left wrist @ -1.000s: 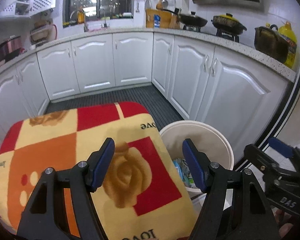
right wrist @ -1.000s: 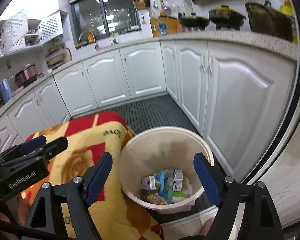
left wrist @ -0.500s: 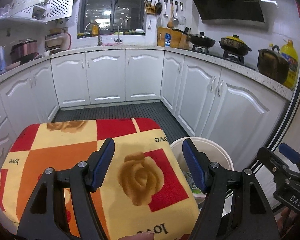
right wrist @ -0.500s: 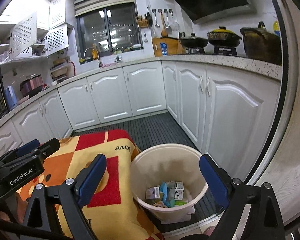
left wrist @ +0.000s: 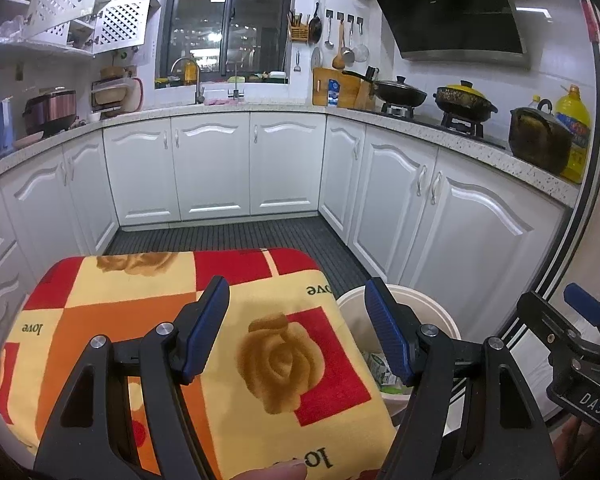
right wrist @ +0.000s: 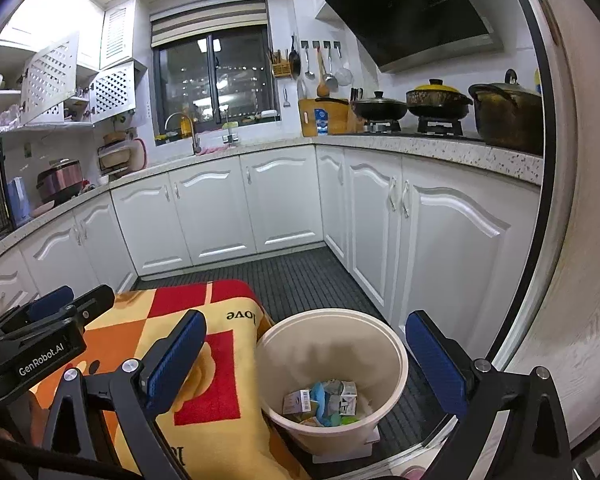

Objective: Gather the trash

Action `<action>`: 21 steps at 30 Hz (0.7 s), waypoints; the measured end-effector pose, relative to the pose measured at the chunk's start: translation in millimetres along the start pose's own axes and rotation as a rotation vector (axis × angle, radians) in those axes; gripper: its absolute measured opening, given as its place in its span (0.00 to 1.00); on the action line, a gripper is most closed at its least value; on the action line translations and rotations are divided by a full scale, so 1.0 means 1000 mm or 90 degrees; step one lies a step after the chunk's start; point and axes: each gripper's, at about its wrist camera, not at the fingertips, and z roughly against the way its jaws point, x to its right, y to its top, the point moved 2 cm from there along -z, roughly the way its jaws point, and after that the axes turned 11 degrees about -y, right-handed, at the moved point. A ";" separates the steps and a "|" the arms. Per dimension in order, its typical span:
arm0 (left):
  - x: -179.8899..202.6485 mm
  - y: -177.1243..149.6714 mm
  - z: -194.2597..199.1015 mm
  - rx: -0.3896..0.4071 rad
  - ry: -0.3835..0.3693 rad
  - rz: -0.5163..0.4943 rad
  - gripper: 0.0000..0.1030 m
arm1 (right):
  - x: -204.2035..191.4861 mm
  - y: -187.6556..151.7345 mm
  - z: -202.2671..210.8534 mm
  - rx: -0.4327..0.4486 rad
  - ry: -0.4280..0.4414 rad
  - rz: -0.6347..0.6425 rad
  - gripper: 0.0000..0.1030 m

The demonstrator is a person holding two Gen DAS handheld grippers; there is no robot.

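A cream bin stands on the dark floor beside a low table. Several small cartons and wrappers lie at its bottom. In the left wrist view the bin peeks out right of the table, with a carton showing inside. My left gripper is open and empty above the table's cloth. My right gripper is open and empty, held high above the bin. Each gripper shows at the edge of the other's view.
The table carries a red, orange and yellow rose-print cloth. White cabinets run around the room under a speckled counter with pots. A door frame rises on the right.
Both grippers have risen and pulled back from the bin and table, so more of the kitchen shows. The jaws stay open and empty.
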 end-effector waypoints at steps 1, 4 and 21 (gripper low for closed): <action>0.000 0.000 0.000 0.001 0.000 0.000 0.67 | 0.000 0.000 0.001 0.002 -0.001 0.000 0.96; 0.000 0.000 0.001 0.003 0.002 -0.001 0.67 | 0.001 0.000 0.001 0.005 -0.004 0.001 0.96; 0.001 0.000 0.000 0.001 0.006 -0.005 0.67 | 0.001 0.002 -0.002 0.008 -0.014 0.004 0.96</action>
